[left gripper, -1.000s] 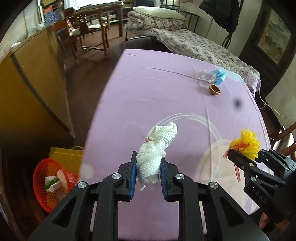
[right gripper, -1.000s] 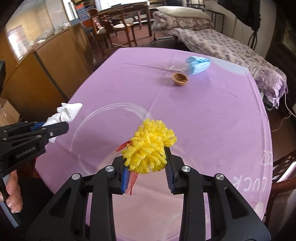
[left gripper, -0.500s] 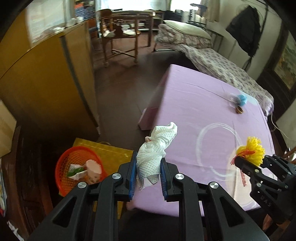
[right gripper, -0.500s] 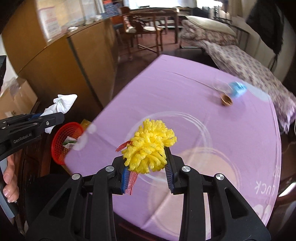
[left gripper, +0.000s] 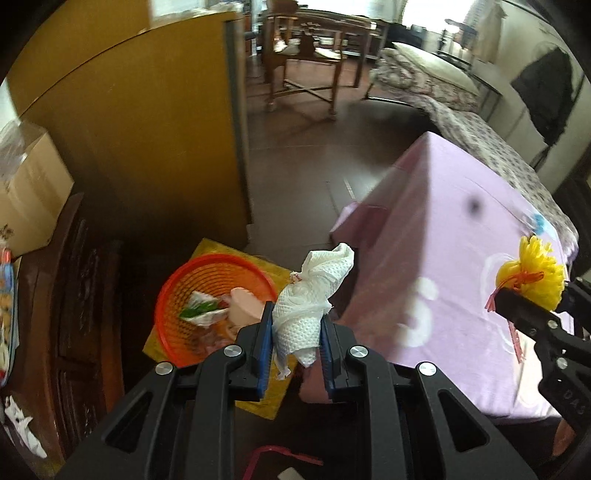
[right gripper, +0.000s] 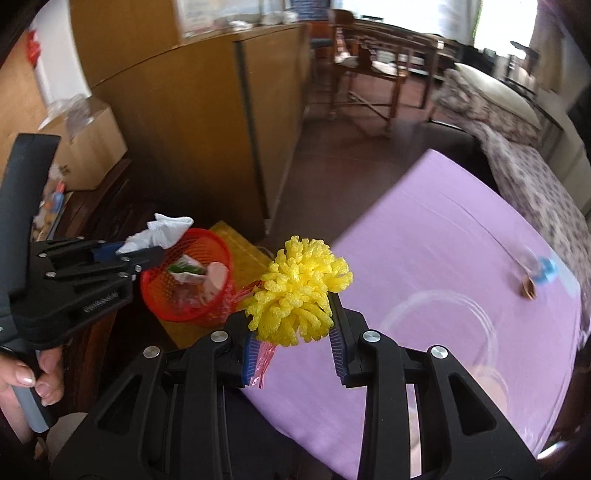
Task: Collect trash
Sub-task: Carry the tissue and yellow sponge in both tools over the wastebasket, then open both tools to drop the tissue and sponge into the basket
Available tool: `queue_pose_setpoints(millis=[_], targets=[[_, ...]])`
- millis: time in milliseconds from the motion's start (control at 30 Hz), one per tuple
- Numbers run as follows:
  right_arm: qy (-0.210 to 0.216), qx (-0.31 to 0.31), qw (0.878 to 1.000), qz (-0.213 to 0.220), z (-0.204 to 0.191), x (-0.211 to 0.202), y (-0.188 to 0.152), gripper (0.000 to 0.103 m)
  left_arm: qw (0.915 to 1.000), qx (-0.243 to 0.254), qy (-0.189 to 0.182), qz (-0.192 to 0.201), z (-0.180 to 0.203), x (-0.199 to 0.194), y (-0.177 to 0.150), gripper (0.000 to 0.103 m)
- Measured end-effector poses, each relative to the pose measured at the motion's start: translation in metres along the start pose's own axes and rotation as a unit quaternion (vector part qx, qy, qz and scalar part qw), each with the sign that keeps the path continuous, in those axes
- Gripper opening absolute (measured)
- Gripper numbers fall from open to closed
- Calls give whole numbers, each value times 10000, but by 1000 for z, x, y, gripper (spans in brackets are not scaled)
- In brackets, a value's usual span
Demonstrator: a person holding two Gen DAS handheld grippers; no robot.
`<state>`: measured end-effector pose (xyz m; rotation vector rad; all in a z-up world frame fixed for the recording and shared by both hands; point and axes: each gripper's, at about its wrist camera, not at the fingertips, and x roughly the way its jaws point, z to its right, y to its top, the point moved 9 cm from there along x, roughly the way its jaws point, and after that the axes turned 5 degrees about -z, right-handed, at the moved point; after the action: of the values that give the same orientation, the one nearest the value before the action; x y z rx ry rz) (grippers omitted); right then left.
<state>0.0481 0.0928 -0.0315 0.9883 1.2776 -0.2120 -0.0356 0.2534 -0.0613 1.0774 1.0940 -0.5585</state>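
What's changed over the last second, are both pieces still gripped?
Both grippers swung left off the purple table toward the orange basket on the floor. Unchanged: left gripper holds the white tissue, right gripper the yellow pom-pom; nothing released.

Daylight from blown-out far windows (left gripper: 424,14); dark wooden floor (left gripper: 295,155) dim, motion blur on the lilac-clothed bench (right gripper: 461,258), fisheye-bent edges.

wooden cabinet (left gripper: 147,122) | cardboard box (left gripper: 29,192) | wooden chair (left gripper: 306,62) | bed (left gripper: 461,110) | dark floor (left gripper: 314,166)
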Motion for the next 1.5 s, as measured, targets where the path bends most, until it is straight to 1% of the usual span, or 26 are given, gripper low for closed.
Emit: queue_pose_setpoints(millis=[100, 233, 400, 633, 800, 1000, 1233, 1500], targets=[[114, -254, 9996, -64, -21, 6, 12, 33, 9998, -180, 82, -29, -22, 3, 1, 22], [279, -548, 9980, -160, -43, 21, 26, 33, 9983, -499, 241, -159, -60, 15, 2, 22], [421, -863, 9947, -358, -68, 43, 42, 33, 9957, -807, 367, -282, -91, 28, 5, 22], [607, -1087, 9897, -710, -92, 84, 54, 33, 9891, -1154, 599, -698, -128, 66, -10, 22], [731, -1327, 9847, -858, -109, 105, 57, 34, 9856, -1258, 712, -877, -138, 89, -14, 22], [813, -1503, 9792, -1094, -123, 132, 55, 33, 9819, -1398, 741, -1042, -151, 111, -19, 22], [859, -1580, 9749, -1311, -137, 154, 47, 33, 9787, -1503, 722, -1193, -159, 127, -24, 22], [851, -1758, 9704, -1424, -155, 165, 45, 33, 9774, -1553, 685, -1259, -163, 136, -27, 23]])
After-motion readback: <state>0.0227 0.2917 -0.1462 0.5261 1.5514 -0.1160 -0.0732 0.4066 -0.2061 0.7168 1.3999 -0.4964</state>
